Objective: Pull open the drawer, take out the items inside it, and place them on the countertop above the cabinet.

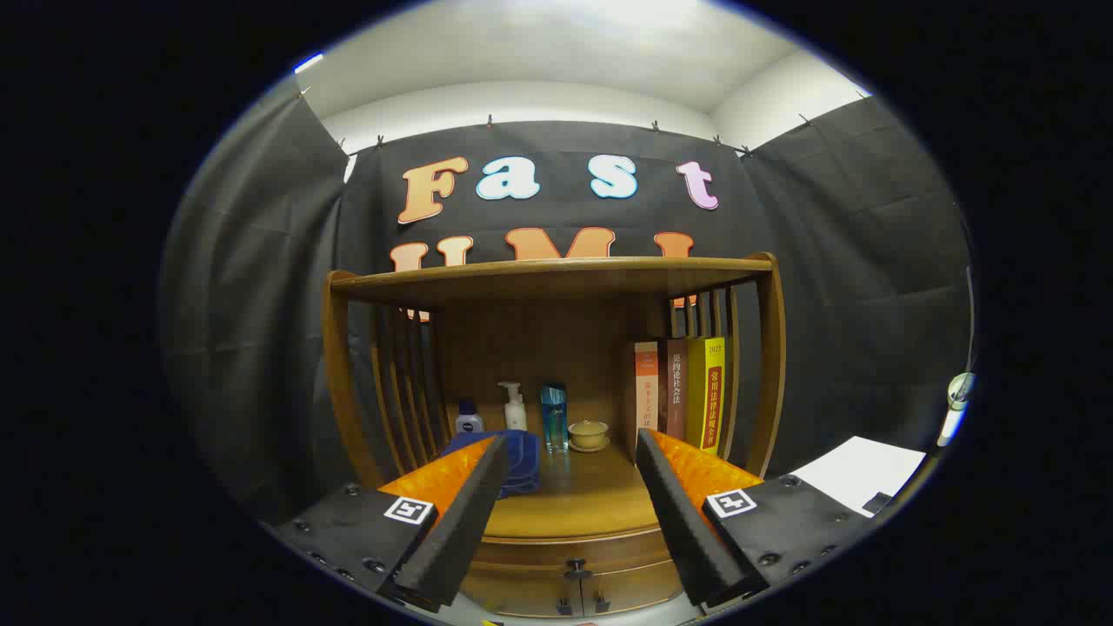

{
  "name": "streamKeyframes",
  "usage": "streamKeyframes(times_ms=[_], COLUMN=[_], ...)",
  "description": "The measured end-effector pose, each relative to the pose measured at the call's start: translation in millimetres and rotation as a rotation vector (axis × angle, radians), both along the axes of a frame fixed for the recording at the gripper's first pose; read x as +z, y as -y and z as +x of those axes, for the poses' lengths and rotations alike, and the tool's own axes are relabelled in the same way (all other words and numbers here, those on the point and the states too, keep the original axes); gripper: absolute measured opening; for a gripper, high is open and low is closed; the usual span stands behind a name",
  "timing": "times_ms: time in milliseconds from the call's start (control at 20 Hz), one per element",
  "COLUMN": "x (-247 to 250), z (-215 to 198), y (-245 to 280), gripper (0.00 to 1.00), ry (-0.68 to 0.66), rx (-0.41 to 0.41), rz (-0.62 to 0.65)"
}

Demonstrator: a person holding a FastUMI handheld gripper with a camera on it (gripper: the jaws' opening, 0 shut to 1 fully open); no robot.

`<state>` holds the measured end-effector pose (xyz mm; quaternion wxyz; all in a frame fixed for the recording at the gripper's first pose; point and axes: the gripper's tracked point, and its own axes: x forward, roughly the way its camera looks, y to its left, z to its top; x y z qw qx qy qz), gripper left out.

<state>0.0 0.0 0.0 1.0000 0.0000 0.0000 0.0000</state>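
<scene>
Gripper (569, 456) fingers apart, empty, closed drawer's knob (575, 569) at 6 o'clock, folded blue cloth (522, 461) on countertop (583, 504) ahead.

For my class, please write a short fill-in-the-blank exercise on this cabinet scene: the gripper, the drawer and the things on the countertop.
1. The gripper fingers are ____, with nothing between them.
2. The drawer below the countertop is ____.
3. The books stand ____ at the countertop's right side.
4. The folded cloth is ____ in colour.

Missing words: open; closed; upright; blue
</scene>
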Motion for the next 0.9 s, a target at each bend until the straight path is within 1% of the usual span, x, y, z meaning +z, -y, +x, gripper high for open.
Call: streamKeyframes(times_ms=[350, 900], x=[-10.7, -5.5], z=[2.8, 6.1], y=[0.7, 6.9], gripper=[0.98, 0.98], ry=[-0.012, 0.007], rx=[-0.003, -0.013], rz=[0.001, -0.027])
